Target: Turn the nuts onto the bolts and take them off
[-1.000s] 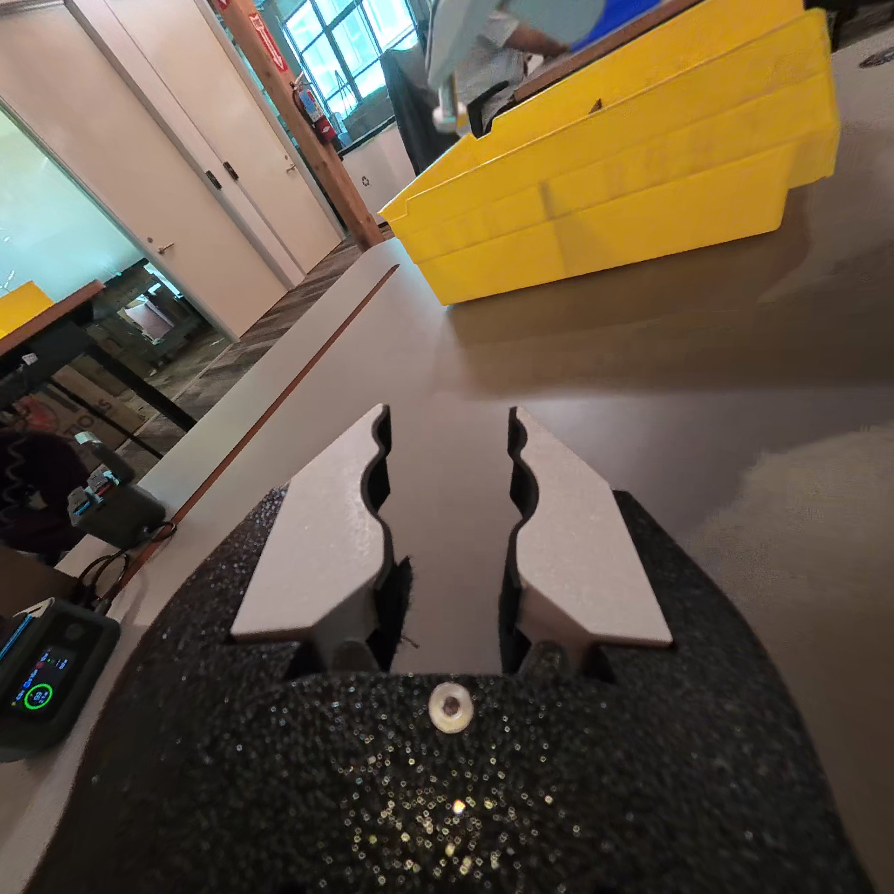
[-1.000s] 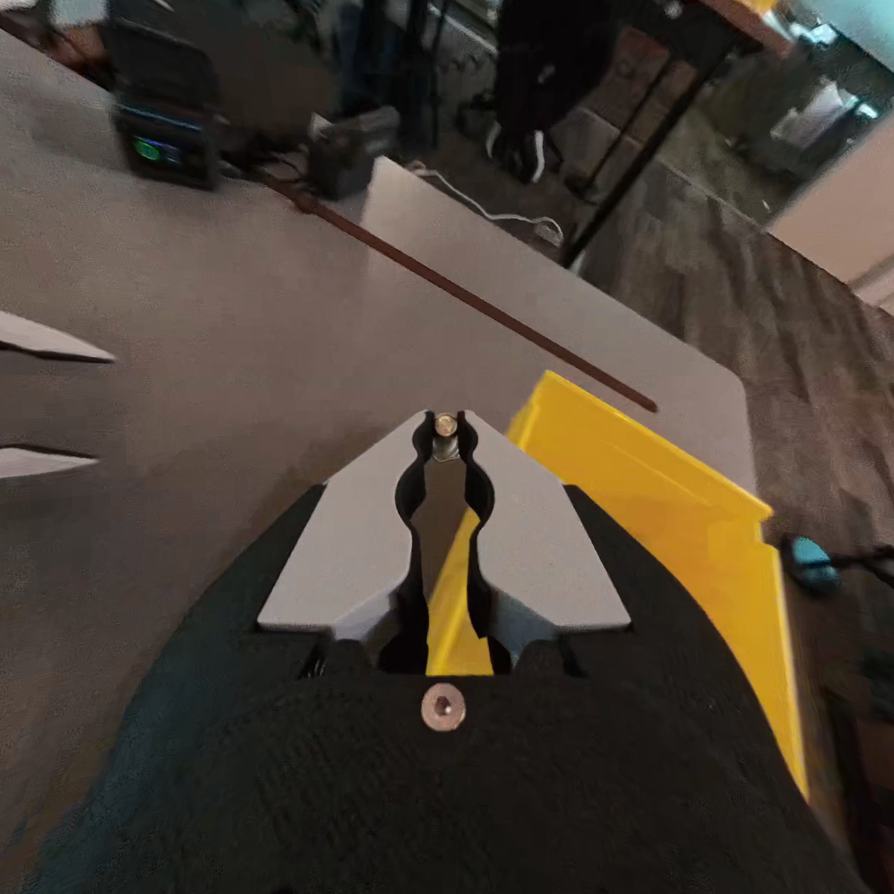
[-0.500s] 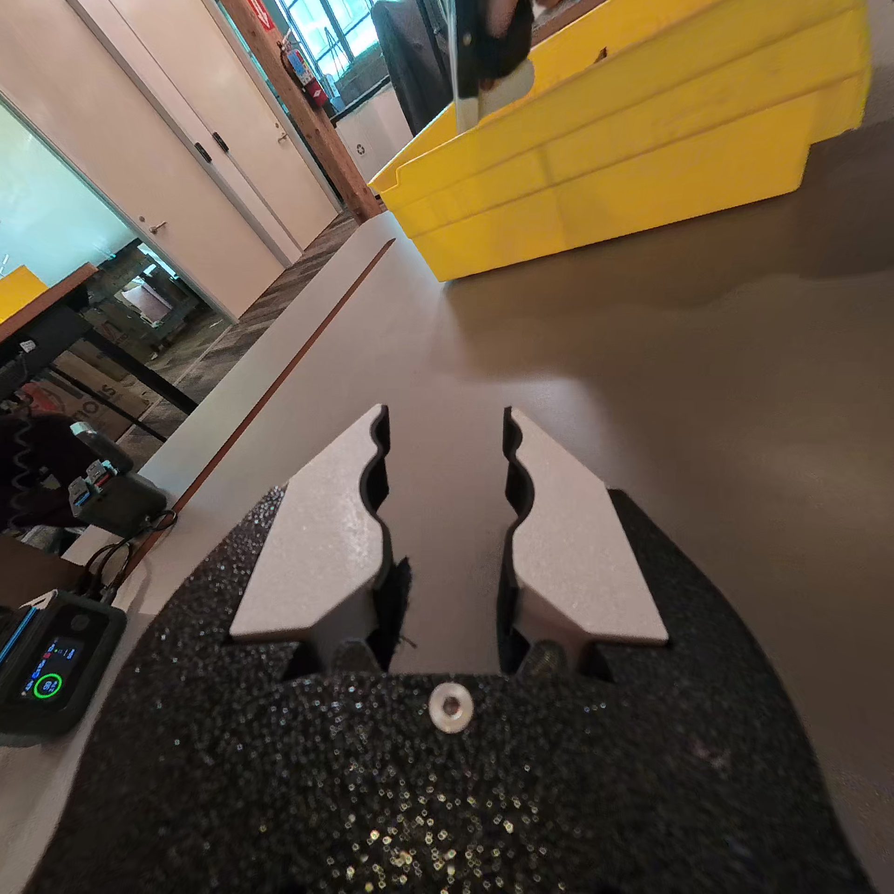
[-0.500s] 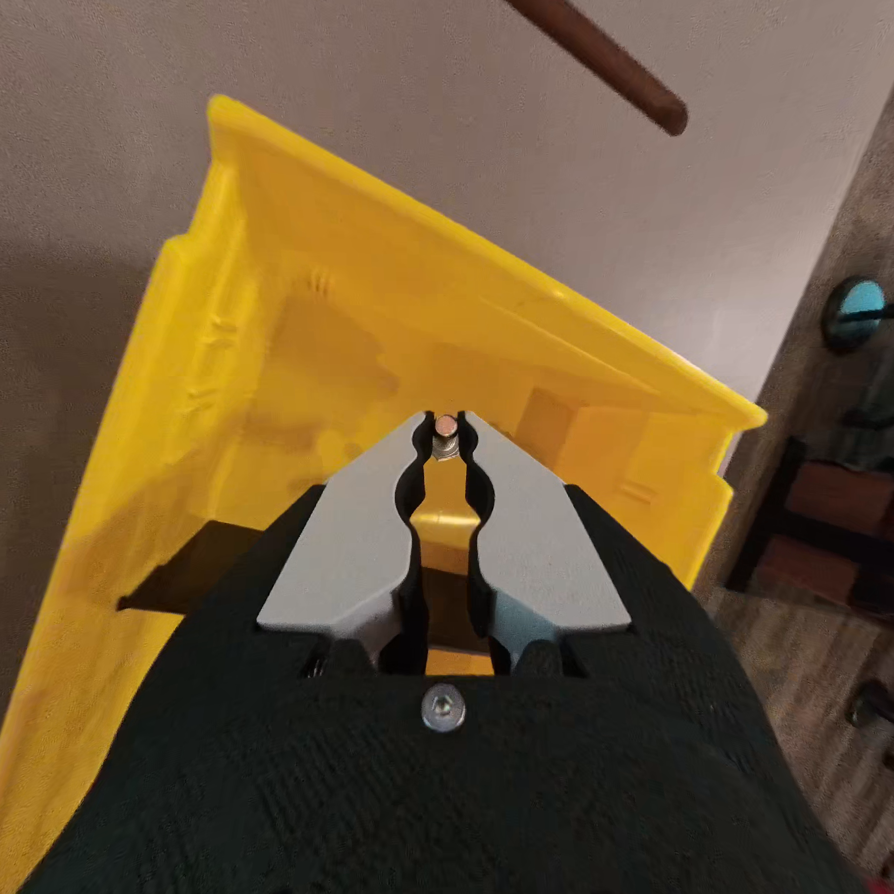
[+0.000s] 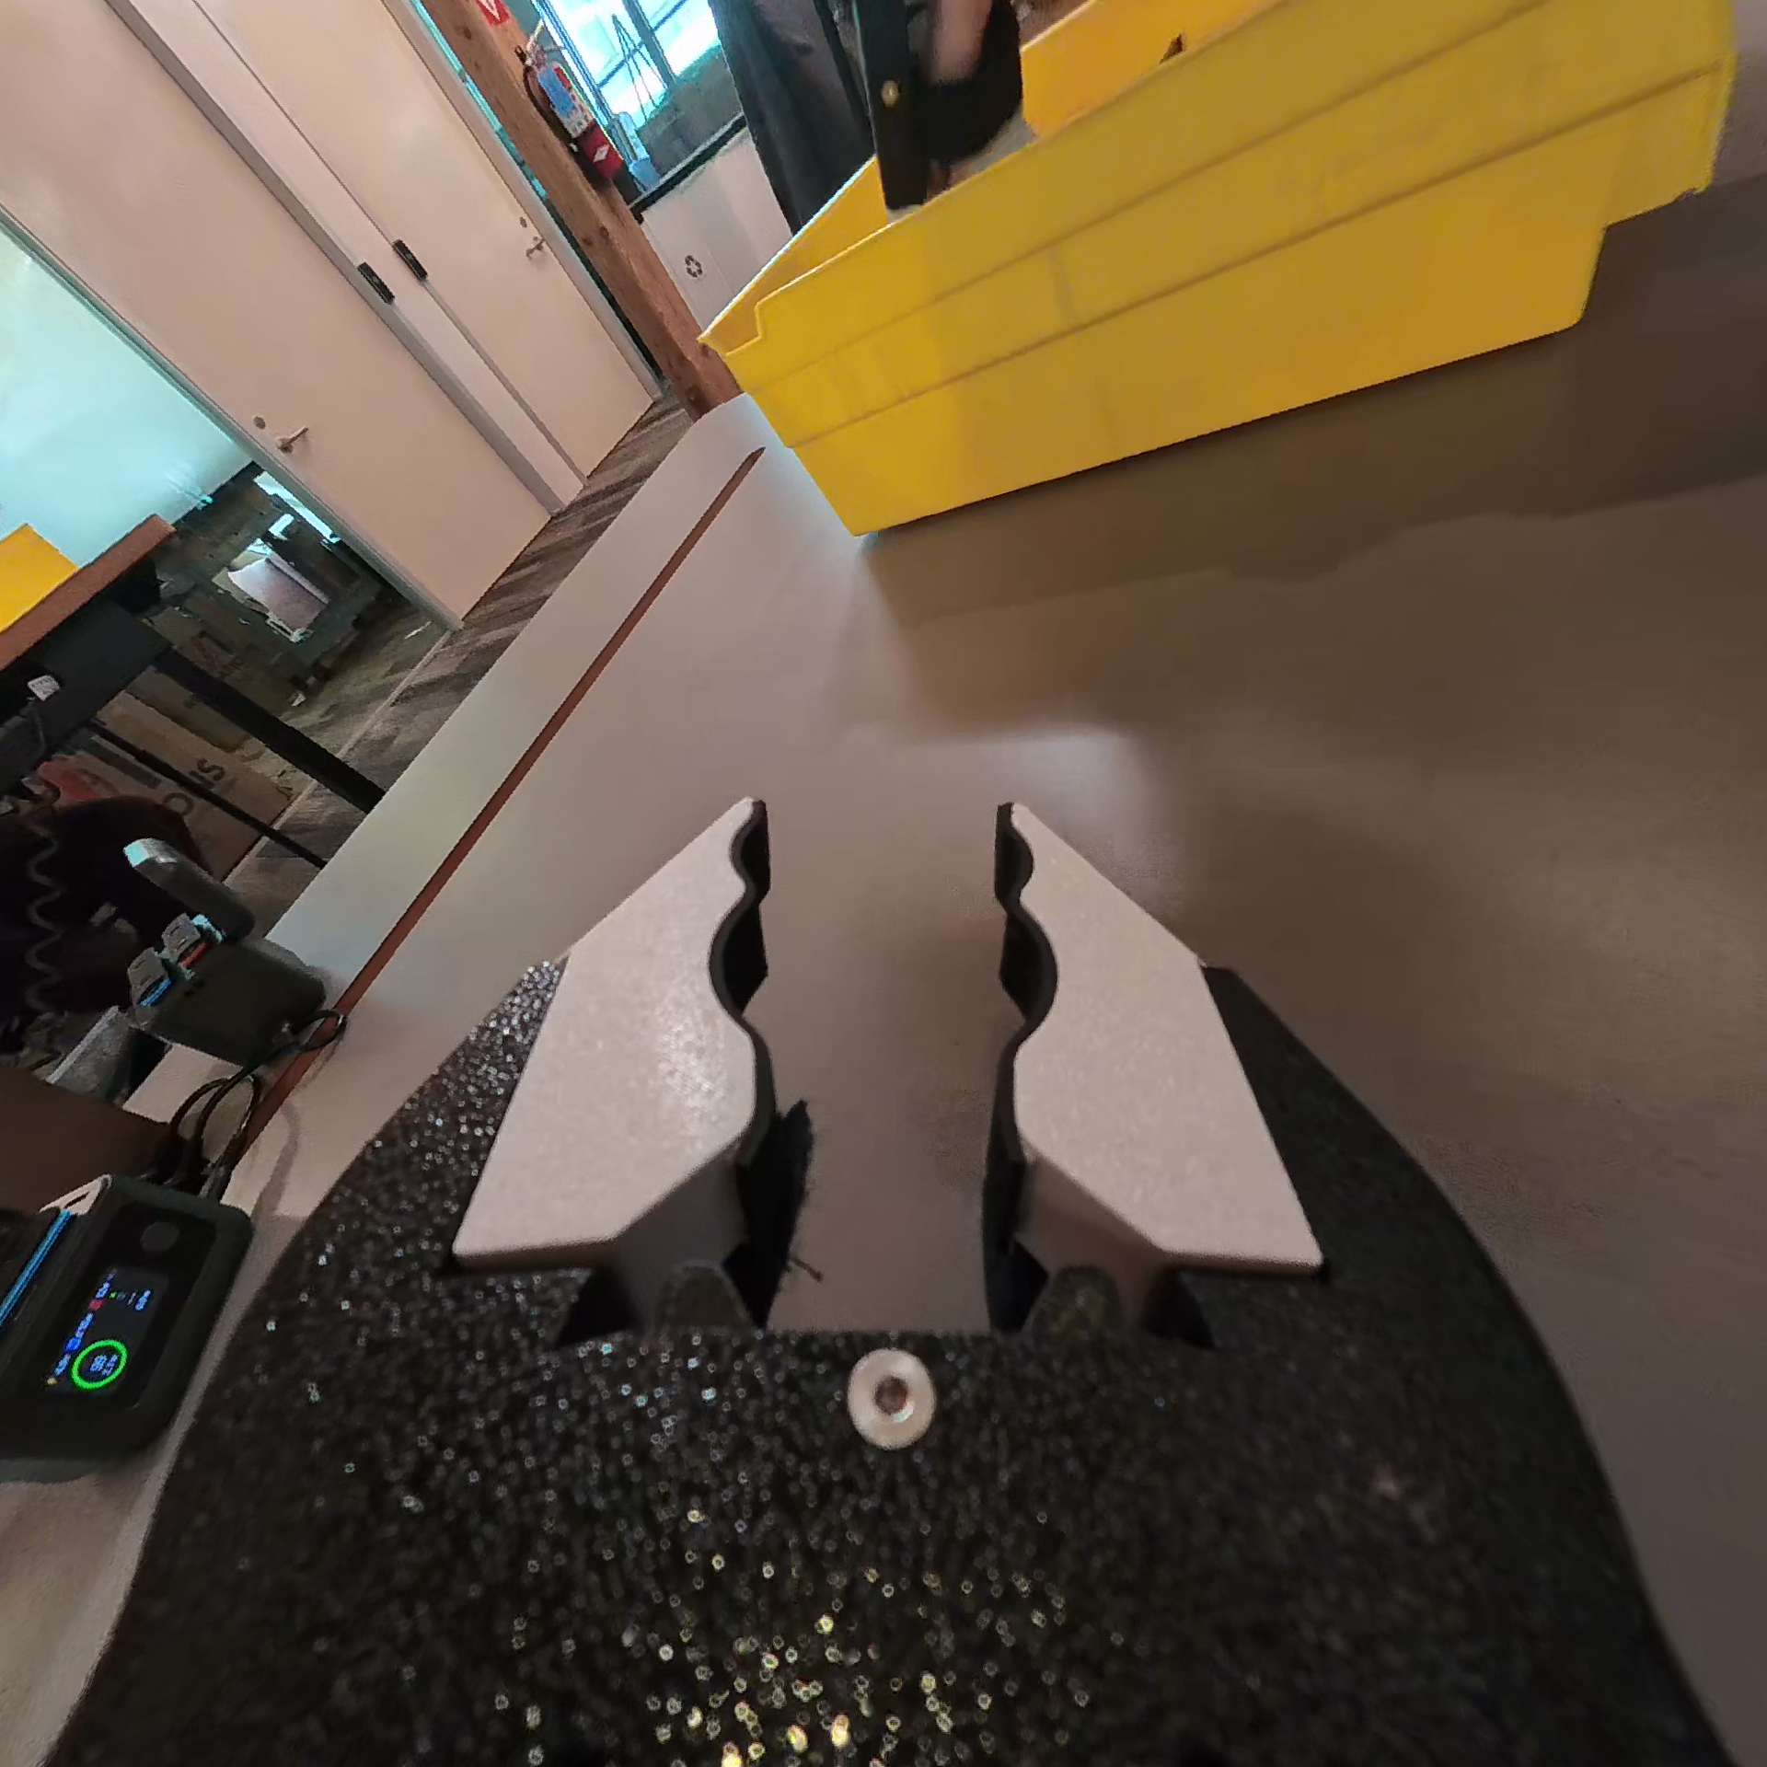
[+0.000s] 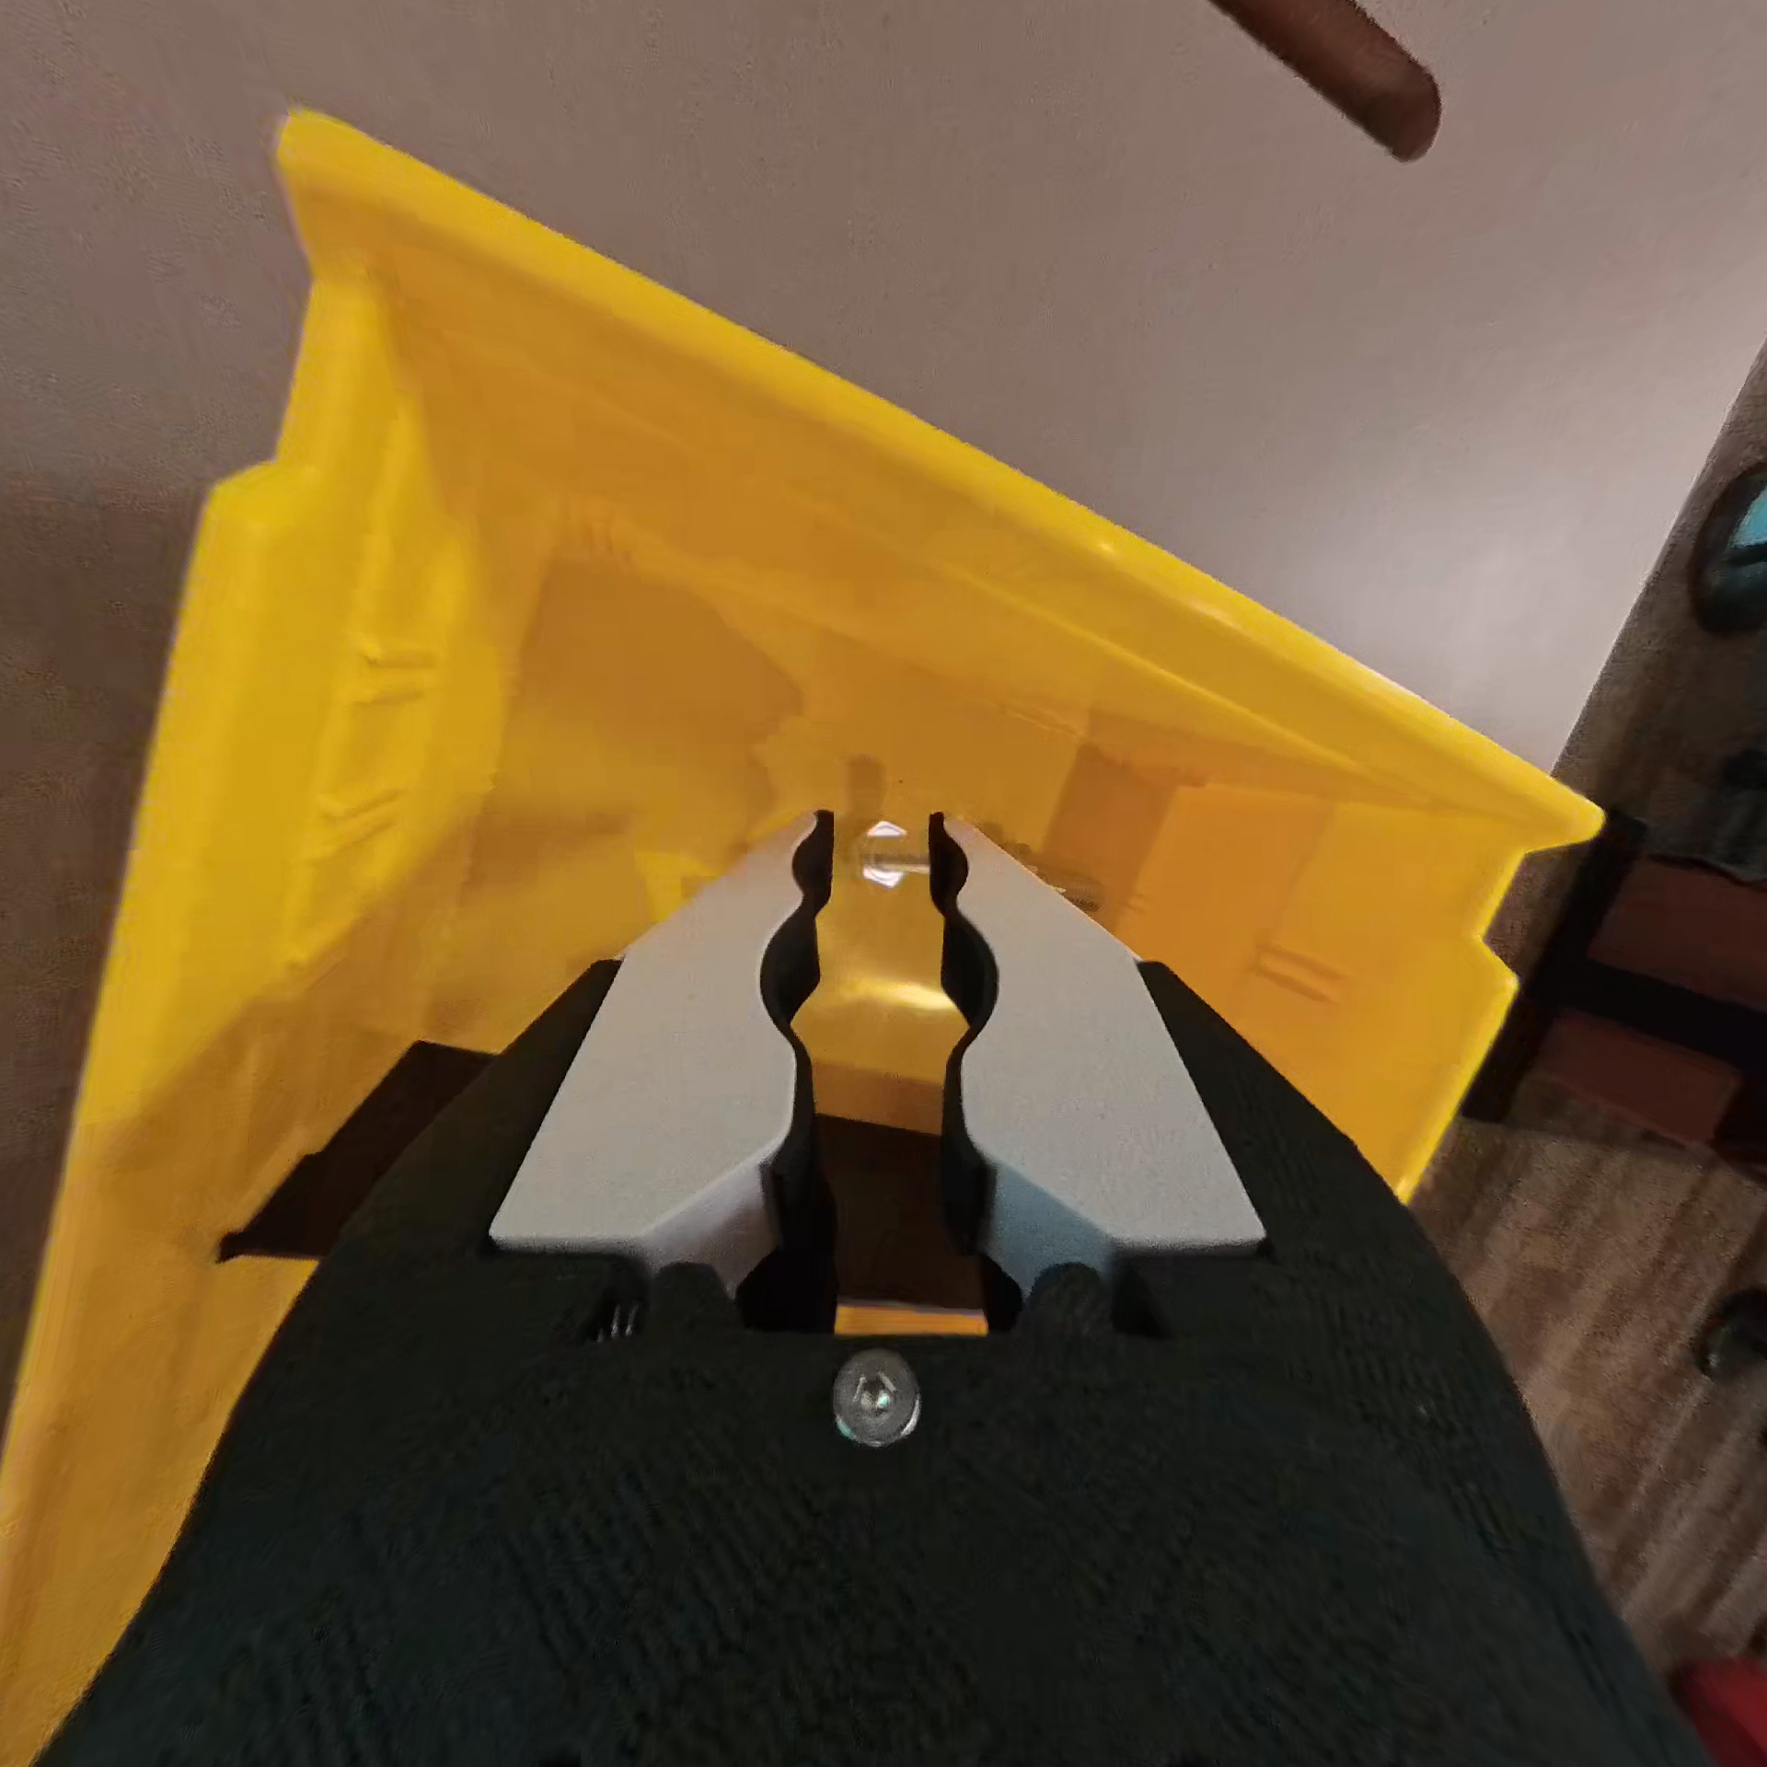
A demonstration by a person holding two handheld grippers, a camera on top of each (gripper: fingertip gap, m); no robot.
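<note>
My left gripper (image 5: 880,822) has matt grey fingers on a rough, glittering black body. Beyond it sits a smooth, slightly glossy yellow plastic bin (image 5: 1243,316) on the matt grey table (image 5: 1339,765). Inside the bin, a shiny metal bolt (image 6: 884,854) (blurred).

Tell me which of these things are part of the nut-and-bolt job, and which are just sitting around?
Part of the job:
- small silver metal bolt, between the open right gripper fingertips
- yellow plastic bin
- open left gripper

Just lying about:
- black device with lit screen
- red fire extinguisher
- white doors
</note>
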